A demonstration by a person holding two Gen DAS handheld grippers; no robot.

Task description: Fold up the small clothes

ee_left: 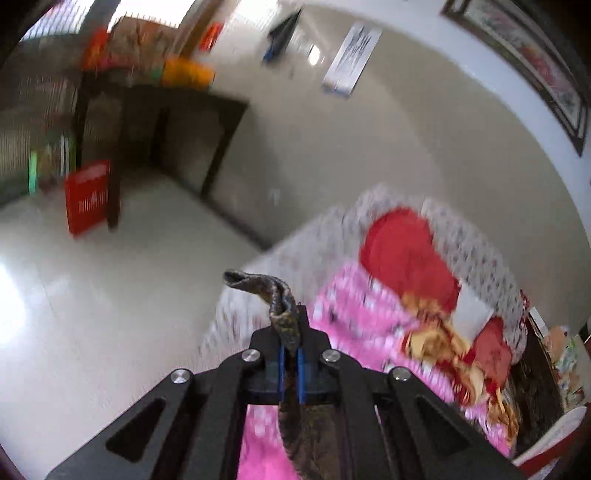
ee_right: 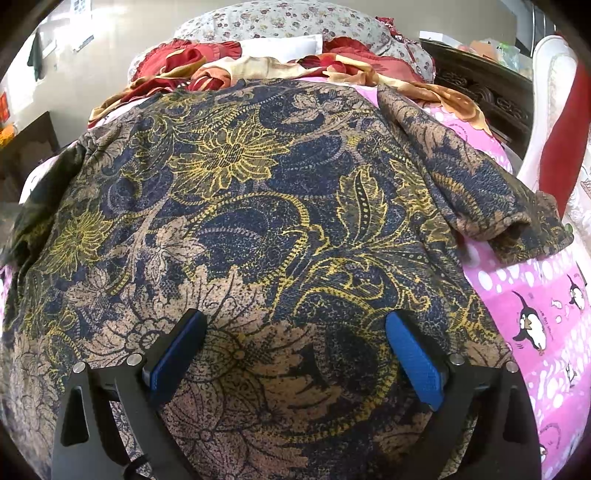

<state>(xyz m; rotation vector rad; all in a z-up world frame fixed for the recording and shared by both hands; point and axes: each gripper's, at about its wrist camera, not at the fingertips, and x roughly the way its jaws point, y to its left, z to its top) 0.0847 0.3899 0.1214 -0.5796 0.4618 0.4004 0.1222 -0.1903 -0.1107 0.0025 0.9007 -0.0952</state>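
The bed fills most of what I see, covered with a pink sheet printed with penguins. At its far end lie a flowered grey pillow and a heap of red and gold bedding. In my left view, which is blurred, the same bed sits to the right, with a pale tiled floor to the left, a dark wooden cabinet far off against the wall and a red box leaning by it.

The small garment, a top in a dark blue, tan and yellow flower print, lies spread over the pink sheet and covers nearly all of my right view. One short sleeve sticks out to the right, resting on the sheet. The left edge of the cloth is bunched and dark; I cannot tell how it lies there.

My right claw points down over the near part of the garment, its blue pads spread wide apart with the printed cloth showing between them. Whether the tips touch the fabric I cannot tell.

My left claw is pressed together, pinching a fold of that same printed cloth. A twisted strip of it pokes out past the tips and curls to the left, while the rest hangs below the claw toward me, over the pink sheet.
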